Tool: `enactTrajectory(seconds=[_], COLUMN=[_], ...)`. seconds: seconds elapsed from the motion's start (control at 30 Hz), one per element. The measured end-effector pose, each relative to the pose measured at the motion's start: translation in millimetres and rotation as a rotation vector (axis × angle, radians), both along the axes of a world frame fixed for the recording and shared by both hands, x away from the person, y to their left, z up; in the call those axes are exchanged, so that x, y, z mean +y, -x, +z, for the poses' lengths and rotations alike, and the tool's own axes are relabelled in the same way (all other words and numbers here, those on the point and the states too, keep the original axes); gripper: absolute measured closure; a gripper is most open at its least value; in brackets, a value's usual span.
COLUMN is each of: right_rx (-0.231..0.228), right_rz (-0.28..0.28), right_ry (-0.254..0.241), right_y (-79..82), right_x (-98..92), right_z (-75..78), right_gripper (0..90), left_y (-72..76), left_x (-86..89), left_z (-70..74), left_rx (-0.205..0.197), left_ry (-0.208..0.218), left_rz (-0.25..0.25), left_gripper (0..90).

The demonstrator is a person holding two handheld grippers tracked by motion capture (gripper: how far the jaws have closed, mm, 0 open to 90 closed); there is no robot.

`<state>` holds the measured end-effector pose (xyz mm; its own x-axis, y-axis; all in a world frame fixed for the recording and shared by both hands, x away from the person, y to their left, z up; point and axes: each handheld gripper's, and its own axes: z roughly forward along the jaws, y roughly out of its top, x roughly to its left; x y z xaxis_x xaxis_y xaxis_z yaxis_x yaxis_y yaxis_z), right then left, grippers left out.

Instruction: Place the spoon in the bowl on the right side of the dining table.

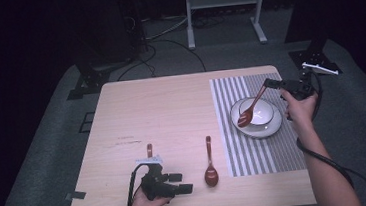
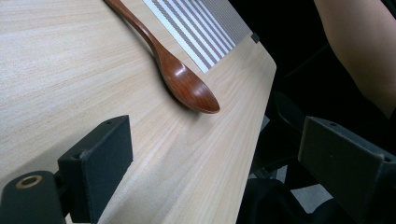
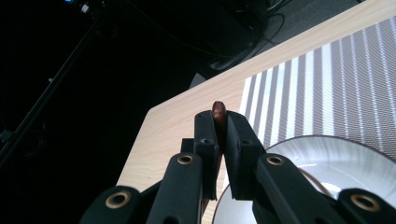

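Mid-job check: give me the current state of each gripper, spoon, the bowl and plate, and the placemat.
Right gripper: shut on held spoon's handle end.
Held spoon: tilted, its scoop down in the bowl.
Bowl: upright on the plate.
Plate: flat on the placemat.
Striped placemat: flat on the table's right side.
Left gripper: open, low over the table.
Middle spoon: lying loose, ungripped.
Third spoon: lying behind the left gripper.

Dim, dark surroundings; lit table [image 1: 172, 114] sharp, slight grain.
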<state>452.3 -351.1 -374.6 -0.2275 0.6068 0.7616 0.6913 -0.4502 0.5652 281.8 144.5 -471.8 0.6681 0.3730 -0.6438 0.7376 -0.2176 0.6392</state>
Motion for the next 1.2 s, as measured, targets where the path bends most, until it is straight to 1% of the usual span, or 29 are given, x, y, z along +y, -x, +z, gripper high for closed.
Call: enactTrajectory(seconds=[0.43,0.73,0.93,1.13,1.2], right_rx=[-0.009,-0.006,-0.002,-0.001,0.000], right_rz=[-0.052,-0.083,-0.110,-0.136,-0.141], right_ry=[-0.001,0.004,-0.002,0.002,0.010], right_y=[-2.0,-2.4,-1.1,0.5,0.8], right_x=[-11.8,-18.3,-26.5,-34.3,-36.0], right_z=[1.5,0.7,-0.7,-2.9,-3.4], right_gripper=[83.6,83.6,83.6,83.6,83.6], left_y=[0.1,0.3,0.3,0.4,0.3], left_x=[0.2,0.7,-0.1,-0.4,-0.4], left_z=[0.0,0.2,-0.2,-0.4,-0.4], left_rx=[0.000,-0.003,-0.004,-0.004,-0.004], left_ry=[0.001,-0.001,-0.001,-0.002,-0.001], left_rz=[-0.003,-0.005,-0.008,-0.010,-0.009], left_gripper=[8.8,8.8,8.8,8.8,8.8])
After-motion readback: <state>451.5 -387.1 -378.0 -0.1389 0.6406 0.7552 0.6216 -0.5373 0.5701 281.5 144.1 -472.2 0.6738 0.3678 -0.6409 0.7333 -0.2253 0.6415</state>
